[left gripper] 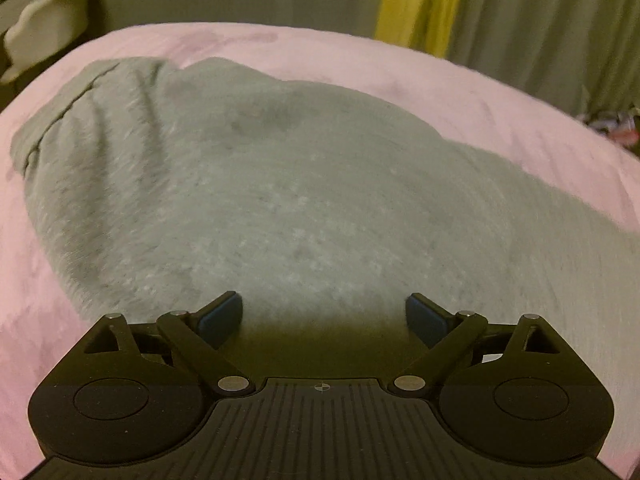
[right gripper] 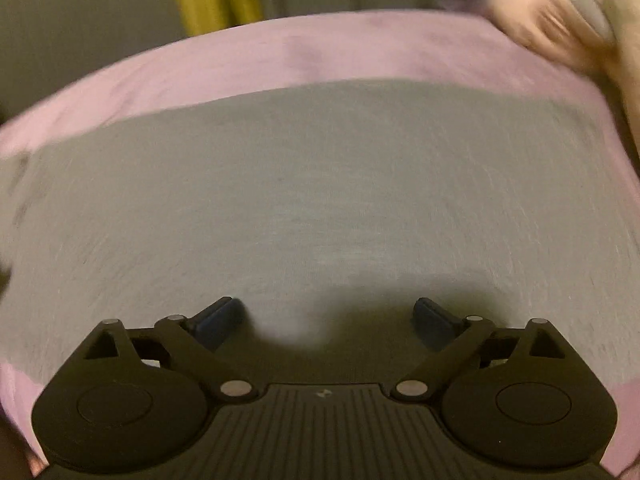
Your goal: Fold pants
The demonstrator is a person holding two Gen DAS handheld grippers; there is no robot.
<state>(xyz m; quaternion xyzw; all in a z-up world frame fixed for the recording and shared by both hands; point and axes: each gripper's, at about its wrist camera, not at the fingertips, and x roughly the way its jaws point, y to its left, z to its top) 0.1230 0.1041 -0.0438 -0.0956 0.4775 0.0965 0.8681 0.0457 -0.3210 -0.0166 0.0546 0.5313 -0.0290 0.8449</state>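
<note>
Both tools, left tool [left gripper: 324, 314] and right tool [right gripper: 326, 318], gape over pants [left gripper: 280, 200]; waistband [left gripper: 60, 108] shows left only.

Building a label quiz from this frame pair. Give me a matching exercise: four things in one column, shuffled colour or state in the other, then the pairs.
Things:
1. pants
2. bed cover
3. curtain strip
4. left gripper

Colour or state:
A. yellow, hanging behind the bed
B. jaws spread wide, nothing between them
C. grey, lying spread out on the bed
D. pink, under the garment

Pairs: 1-C, 2-D, 3-A, 4-B

The right gripper is also open, over the grey fabric.
</note>
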